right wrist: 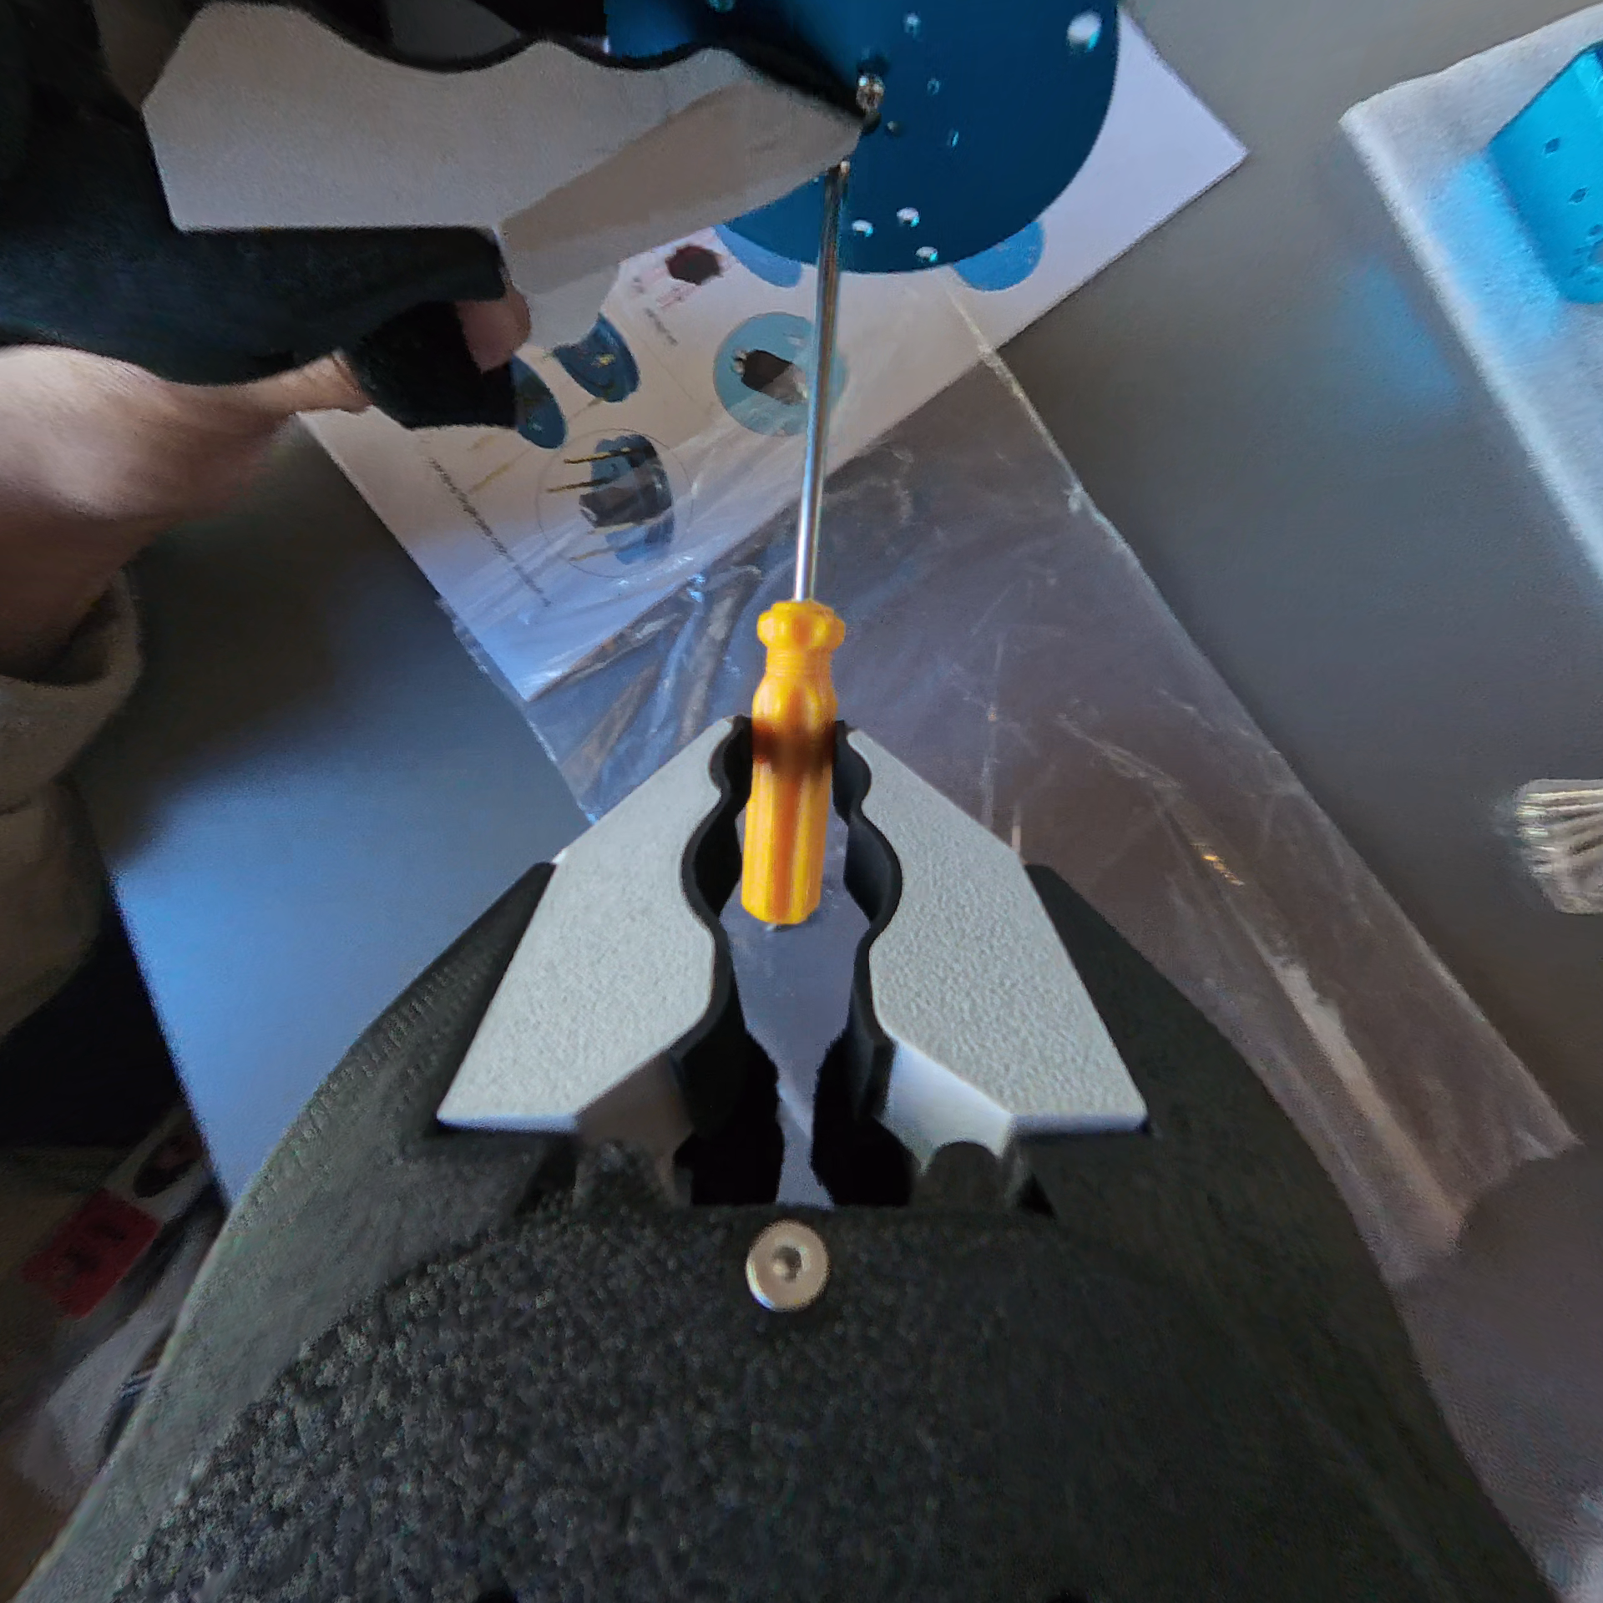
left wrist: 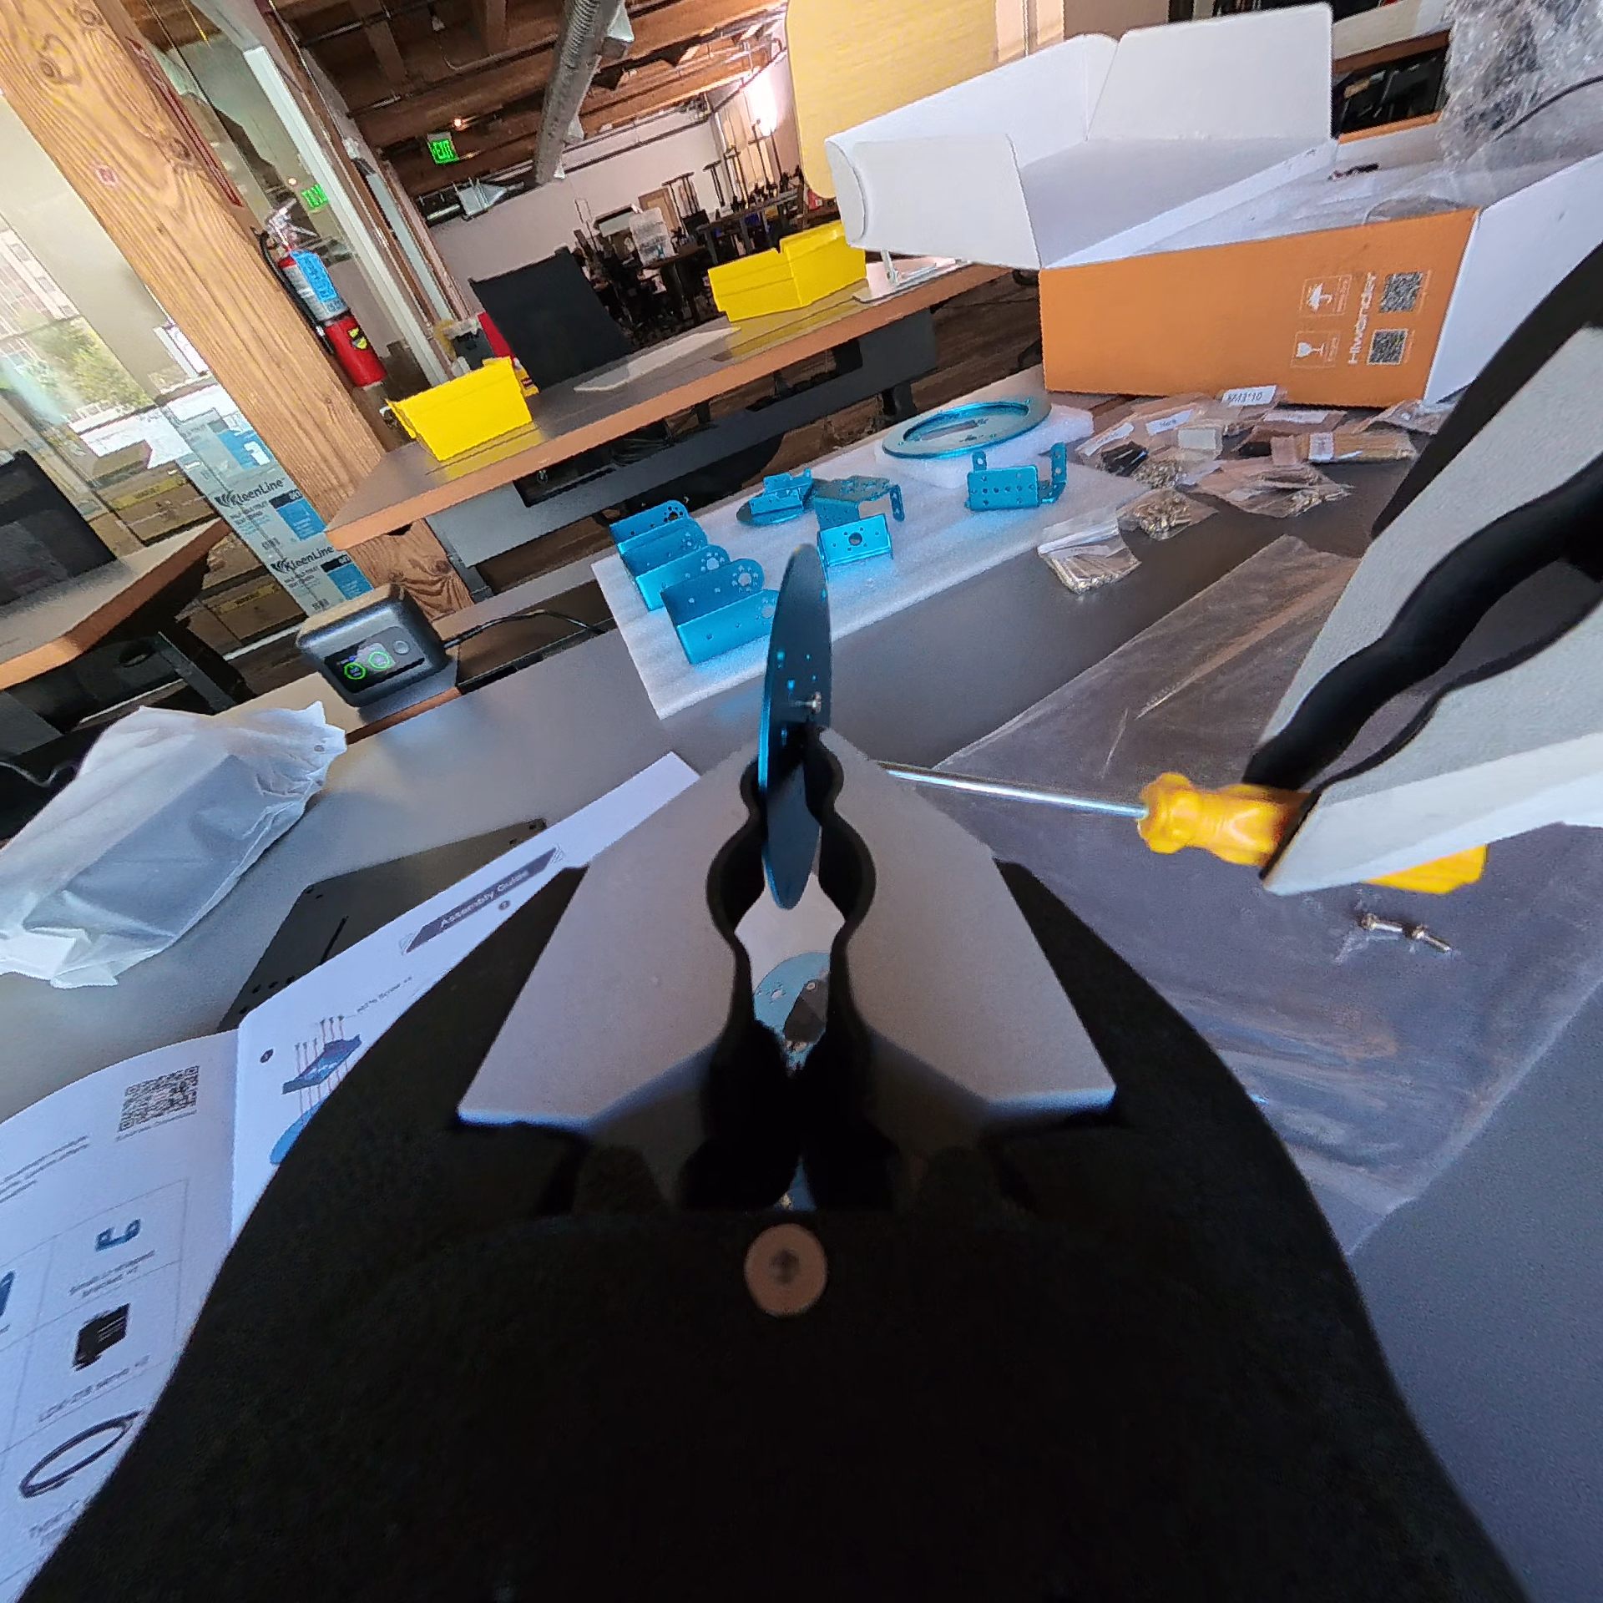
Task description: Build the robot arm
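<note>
Left wrist view
Left gripper [left wrist: 791, 763]: jaws clenched on the blue disc [left wrist: 794, 694], which stands on edge above the desk [left wrist: 520, 763].
Disc detail: a small screw [left wrist: 814, 704] sits in one of its holes, on the right face.
Right gripper [left wrist: 1284, 772]: enters from the right, jaws clamped on the yellow screwdriver [left wrist: 1206, 820]; the shaft points left toward the disc, and its tip is hidden behind the left jaw.
Near right: two loose screws [left wrist: 1405, 932] lie on a clear plastic bag [left wrist: 1214, 867].
Near left: an open instruction booklet [left wrist: 217, 1128] lies flat; a wrapped white package [left wrist: 147, 833] lies beyond it.
Far: blue brackets [left wrist: 703, 572] and a blue ring [left wrist: 963, 429] rest on white foam [left wrist: 911, 555]; small parts bags [left wrist: 1214, 468] and an orange box [left wrist: 1258, 312] stand to the right.

Right wrist view
Right gripper [right wrist: 791, 737]: jaws grasp the screwdriver [right wrist: 785, 781] by its handle; the tip is just beside the screw [right wrist: 870, 87] on the disc [right wrist: 945, 139].
Left gripper [right wrist: 854, 130]: top left, closed on the disc edge.
Below: booklet [right wrist: 694, 434] and plastic bag [right wrist: 1041, 694] on the desk [right wrist: 347, 737].
</note>
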Motion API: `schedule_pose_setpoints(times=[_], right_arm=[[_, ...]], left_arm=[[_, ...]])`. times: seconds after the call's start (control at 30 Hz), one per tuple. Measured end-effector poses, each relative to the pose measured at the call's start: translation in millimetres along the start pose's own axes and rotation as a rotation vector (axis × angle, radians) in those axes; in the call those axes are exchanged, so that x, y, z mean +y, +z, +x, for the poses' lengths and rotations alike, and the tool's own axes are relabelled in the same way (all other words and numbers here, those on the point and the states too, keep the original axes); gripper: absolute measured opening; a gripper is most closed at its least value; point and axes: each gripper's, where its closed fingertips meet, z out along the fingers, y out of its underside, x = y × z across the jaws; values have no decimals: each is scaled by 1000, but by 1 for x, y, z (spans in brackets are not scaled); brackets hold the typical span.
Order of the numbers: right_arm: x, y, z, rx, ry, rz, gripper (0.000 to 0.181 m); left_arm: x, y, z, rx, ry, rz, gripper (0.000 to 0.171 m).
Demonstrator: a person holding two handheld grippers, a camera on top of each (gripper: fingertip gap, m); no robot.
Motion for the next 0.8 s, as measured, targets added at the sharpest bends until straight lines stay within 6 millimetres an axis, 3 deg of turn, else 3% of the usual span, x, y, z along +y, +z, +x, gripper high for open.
schedule_pose_setpoints(times=[0.2,0.4,0.6,0.8], right_arm=[[-7,-8,-25,-446,284,44,17],[-22,-33,-50,-933,541,86,16],[-40,-72,-70,-1301,672,143,16],[-58,-119,-99,-1625,733,211,16]], left_arm=[[-14,-8,0,29,-47,80,5],[-36,-22,0,65,-91,204,5],[-66,-45,-3,131,-169,384,5],[-106,-87,-8,252,-341,677,5]])
